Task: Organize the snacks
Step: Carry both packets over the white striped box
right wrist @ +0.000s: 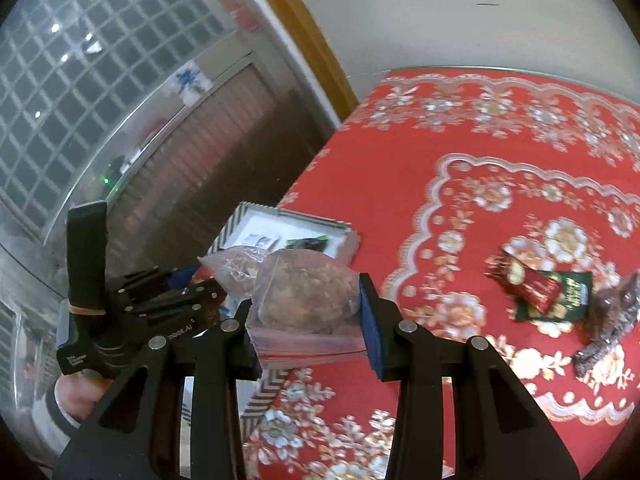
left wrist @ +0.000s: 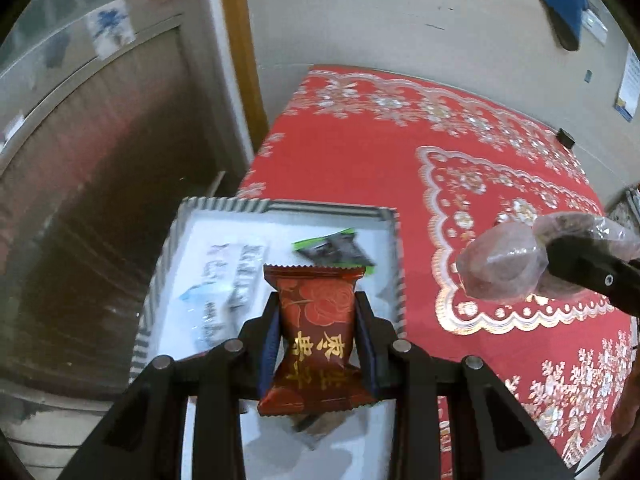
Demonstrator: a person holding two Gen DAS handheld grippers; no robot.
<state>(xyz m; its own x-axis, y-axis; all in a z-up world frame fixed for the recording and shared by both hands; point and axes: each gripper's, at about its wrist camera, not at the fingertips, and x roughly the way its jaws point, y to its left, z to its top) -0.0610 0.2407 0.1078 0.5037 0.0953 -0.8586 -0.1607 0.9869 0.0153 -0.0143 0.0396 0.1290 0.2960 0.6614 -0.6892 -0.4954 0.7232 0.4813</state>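
My left gripper (left wrist: 316,312) is shut on a dark red snack packet (left wrist: 316,336) with gold characters, held above a striped-rim white box (left wrist: 390,216) at the table's left edge. A green and black packet (left wrist: 334,248) and a clear wrapper (left wrist: 224,280) lie in the box. My right gripper (right wrist: 308,300) is shut on a clear bag of brown snacks (right wrist: 308,300); in the left wrist view that bag (left wrist: 500,264) hangs to the right of the box. On the red cloth lie a red packet (right wrist: 528,284), a green packet (right wrist: 572,292) and a brown snack bag (right wrist: 612,316).
The table carries a red cloth (left wrist: 360,152) with silver and gold flower patterns. Left of the table the floor drops away beside a brown shuttered cabinet (left wrist: 100,160). A hand (right wrist: 76,396) grips the left tool's handle. A cream wall stands behind the table.
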